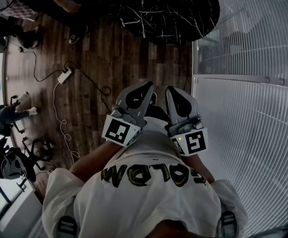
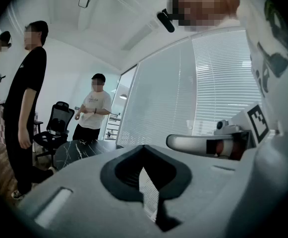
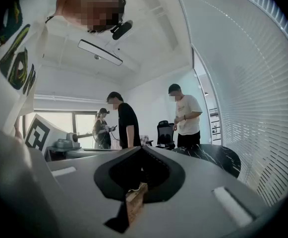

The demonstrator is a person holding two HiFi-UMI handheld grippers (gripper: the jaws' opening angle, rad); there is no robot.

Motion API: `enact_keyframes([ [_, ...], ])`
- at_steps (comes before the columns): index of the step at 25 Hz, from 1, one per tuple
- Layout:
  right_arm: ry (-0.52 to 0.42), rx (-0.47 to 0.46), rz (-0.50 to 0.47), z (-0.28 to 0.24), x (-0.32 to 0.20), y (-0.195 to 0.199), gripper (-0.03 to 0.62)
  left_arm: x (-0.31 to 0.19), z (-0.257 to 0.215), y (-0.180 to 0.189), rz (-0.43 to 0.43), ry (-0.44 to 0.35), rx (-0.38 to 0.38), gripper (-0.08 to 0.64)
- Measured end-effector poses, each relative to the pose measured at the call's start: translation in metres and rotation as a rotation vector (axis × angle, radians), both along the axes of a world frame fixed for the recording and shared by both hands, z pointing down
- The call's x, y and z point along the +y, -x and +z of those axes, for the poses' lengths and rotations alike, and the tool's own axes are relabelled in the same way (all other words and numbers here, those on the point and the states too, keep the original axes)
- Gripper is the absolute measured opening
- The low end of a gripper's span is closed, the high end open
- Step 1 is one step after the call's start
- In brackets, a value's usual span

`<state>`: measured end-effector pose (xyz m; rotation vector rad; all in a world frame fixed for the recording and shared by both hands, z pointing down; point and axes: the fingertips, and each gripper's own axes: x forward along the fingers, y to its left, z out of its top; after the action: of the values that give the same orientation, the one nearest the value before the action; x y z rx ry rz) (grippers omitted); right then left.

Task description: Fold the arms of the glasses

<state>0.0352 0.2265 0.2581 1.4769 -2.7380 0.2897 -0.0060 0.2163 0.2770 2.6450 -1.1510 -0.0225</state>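
Left gripper (image 1: 144,87): jaws together, nothing between them. Only a thin slit is left, with blind slats showing behind it.
Right gripper (image 1: 174,90): jaws likewise together and empty, with a sliver of floor showing through its slit.
Both are held side by side, close against the wearer's white shirt (image 1: 148,197), and point about level.

Slatted blinds (image 1: 253,133): cover the wall just right of the right gripper.
Wood floor (image 1: 109,53): below and to the left of the left gripper.
Black marble table (image 1: 168,9): ahead of both grippers, well apart. The head view's upper edge cuts off its far part. The gripper views see its top only edge-on, so what lies on it cannot be told.
Bystanders, beyond the grippers near the table: one in a black shirt (image 3: 128,125), one in a white T-shirt (image 3: 187,114), one by the window (image 3: 101,130).
Office chair (image 3: 165,132): between the first two.
White power strip (image 1: 64,76): on the floor with its cable, left of the left gripper.

Glasses: cannot be made out in any view.
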Motion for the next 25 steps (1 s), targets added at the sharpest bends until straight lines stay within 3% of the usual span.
enact_keyframes([
  [8,0.025,-0.009,0.008,-0.001,0.012,0.004,0.002,0.012,-0.005,0.006,0.004,0.003,0.002,0.002],
  [12,0.050,-0.049,0.027,0.001,0.012,-0.006,0.002,0.013,-0.003,0.001,0.004,0.008,-0.010,0.002],
  [20,0.079,-0.043,0.026,0.014,0.018,-0.023,0.002,0.024,0.019,-0.014,0.024,0.048,-0.051,0.002],
  [25,0.094,-0.042,0.013,0.017,0.011,-0.028,0.002,0.012,0.013,-0.017,0.008,0.030,-0.037,0.002],
])
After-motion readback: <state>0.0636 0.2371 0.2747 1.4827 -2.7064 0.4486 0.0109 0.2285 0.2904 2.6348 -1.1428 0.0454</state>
